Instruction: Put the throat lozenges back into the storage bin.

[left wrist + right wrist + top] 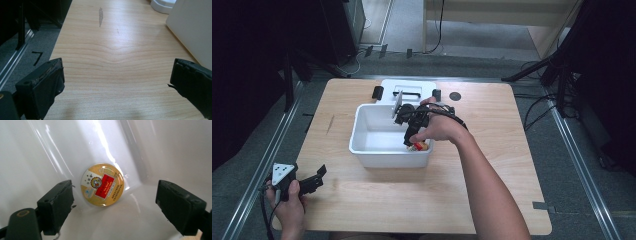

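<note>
A round gold tin [102,184] with a red and white label lies on the floor of the white bin [367,112], in its near right corner [420,146]. My right gripper [115,207] reaches down into the bin [37,150] and stands open, its jaws on either side of the tin and a little above it, gripping nothing. In the high view the right gripper [412,136] points down over that corner. My left gripper [314,176] rests low over the table's near left corner, open and empty; its jaws [116,83] frame bare wood.
A white lid with a black handle [408,90] lies behind the bin, with small black pieces [377,92] beside it and a dark disc [455,96] to the right. The bin's outer wall [192,27] stands to the right of my left gripper. Table edge and floor lie left.
</note>
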Demonstrator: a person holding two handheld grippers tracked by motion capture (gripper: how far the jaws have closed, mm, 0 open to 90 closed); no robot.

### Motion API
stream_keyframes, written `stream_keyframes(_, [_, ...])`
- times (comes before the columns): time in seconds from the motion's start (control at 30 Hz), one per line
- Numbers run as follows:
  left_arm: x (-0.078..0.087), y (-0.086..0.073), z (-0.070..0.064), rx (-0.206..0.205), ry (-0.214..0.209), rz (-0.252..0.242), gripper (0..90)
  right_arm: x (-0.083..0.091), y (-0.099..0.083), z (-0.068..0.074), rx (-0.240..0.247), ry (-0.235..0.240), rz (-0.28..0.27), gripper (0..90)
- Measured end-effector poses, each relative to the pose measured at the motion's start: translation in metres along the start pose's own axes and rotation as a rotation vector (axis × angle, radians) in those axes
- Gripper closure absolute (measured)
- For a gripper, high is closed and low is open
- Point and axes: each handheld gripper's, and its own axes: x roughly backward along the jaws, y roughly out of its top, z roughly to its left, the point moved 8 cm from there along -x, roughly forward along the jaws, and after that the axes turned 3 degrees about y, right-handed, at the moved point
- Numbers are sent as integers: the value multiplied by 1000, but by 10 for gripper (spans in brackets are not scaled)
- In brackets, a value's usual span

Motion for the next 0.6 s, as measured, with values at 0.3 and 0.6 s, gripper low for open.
stream_keyframes(0.3, [0,0,0,-1,-1,-2,0,33,-1,-7,-111,-27,-131,126])
stream_keyframes(0.6, [0,0,0,-3,2,-3,0,53,-15,-16,-200,-46,-257,56])
